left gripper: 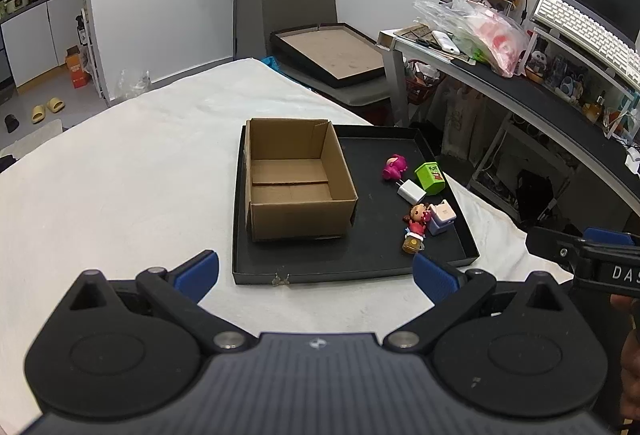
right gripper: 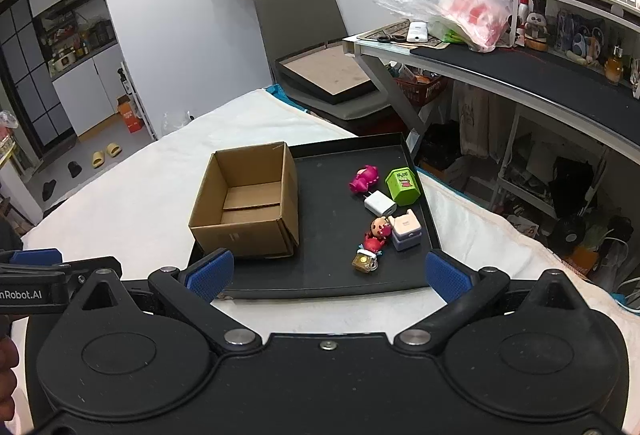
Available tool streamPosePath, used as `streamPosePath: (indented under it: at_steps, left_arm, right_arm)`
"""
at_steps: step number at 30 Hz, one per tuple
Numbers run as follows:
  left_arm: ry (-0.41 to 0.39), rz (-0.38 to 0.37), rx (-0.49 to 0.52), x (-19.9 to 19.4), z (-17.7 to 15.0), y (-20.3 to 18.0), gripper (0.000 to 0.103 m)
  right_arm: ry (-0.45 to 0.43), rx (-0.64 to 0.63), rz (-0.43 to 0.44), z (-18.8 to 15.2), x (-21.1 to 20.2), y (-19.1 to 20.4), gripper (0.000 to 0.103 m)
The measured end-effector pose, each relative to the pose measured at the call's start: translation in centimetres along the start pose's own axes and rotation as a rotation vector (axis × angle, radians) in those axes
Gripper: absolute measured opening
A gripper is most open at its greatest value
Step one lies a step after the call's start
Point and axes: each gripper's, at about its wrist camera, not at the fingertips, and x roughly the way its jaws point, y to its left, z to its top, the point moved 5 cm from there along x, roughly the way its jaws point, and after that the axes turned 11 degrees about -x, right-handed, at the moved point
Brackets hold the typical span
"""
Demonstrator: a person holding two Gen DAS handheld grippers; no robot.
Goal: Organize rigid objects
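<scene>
An empty cardboard box (left gripper: 296, 179) (right gripper: 248, 205) stands on the left part of a black tray (left gripper: 360, 263) (right gripper: 332, 275). On the tray's right part lie a pink toy (left gripper: 395, 167) (right gripper: 363, 178), a green cube (left gripper: 430, 177) (right gripper: 403, 186), a white charger (left gripper: 411, 191) (right gripper: 380, 203), a lilac-and-white charger (left gripper: 441, 217) (right gripper: 406, 229), a small doll (left gripper: 417, 219) (right gripper: 376, 235) and a yellow trinket (left gripper: 413, 244) (right gripper: 364, 261). My left gripper (left gripper: 316, 271) hangs open before the tray's near edge. My right gripper (right gripper: 328, 271) is open too, nothing between its blue pads.
The tray rests on a white cloth-covered table (left gripper: 120, 163). Beyond it stands a grey chair (left gripper: 300, 7) holding a flat black lid (left gripper: 332, 55). A cluttered desk (right gripper: 500, 63) with a keyboard and plastic bag runs along the right.
</scene>
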Motion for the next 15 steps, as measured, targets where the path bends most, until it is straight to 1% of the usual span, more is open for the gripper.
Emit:
streamPosePath:
  at_steps: [15]
  left_arm:
    - [-0.005,-0.005,0.002,0.08,0.17,0.03,0.103]
  right_arm:
    - [-0.001,0.005,-0.018,-0.13,-0.06,-0.37,0.103]
